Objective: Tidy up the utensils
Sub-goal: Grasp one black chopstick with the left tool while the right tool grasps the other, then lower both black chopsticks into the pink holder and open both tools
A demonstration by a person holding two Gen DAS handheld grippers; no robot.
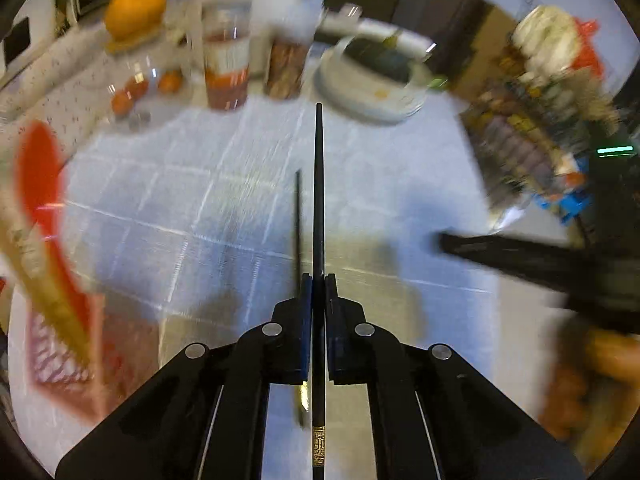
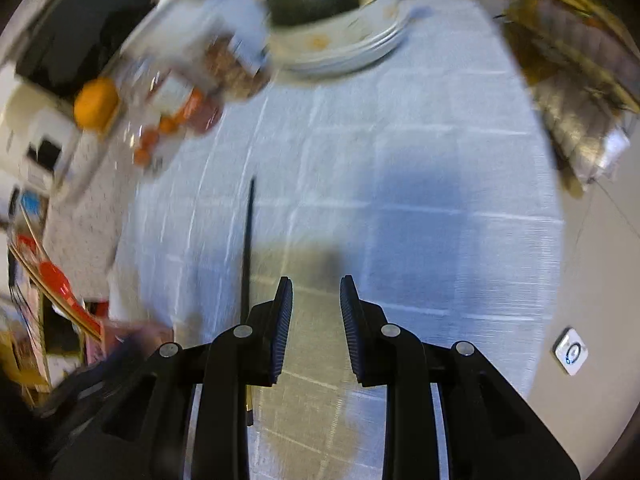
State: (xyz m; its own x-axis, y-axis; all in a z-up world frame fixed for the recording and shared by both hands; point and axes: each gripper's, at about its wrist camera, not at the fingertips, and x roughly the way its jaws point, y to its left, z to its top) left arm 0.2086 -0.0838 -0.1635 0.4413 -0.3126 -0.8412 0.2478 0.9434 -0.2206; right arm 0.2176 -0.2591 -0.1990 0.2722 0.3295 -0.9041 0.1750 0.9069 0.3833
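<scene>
Slippage threatens: your left gripper [image 1: 319, 280] pinches one chopstick [image 1: 319, 184] near its end, the other chopstick [image 1: 297, 216] lies loose, your right gripper [image 2: 316, 284] gapes empty.

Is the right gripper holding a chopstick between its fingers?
No, the right gripper is open with nothing between its fingers; a black chopstick lies beside it.

I'm working over a dining table in somebody's home. A pale checked tablecloth [image 1: 248, 208] covers it, and the far side is crowded with household food: a stack of white plates [image 1: 372, 92] holding something dark green, jars of snacks [image 1: 286, 68], an orange [image 1: 134, 8], small tomatoes [image 1: 132, 94]. Packaged groceries [image 1: 532, 120] pile up at the right, and a red utensil basket [image 1: 64, 344] sits at the left.
</scene>
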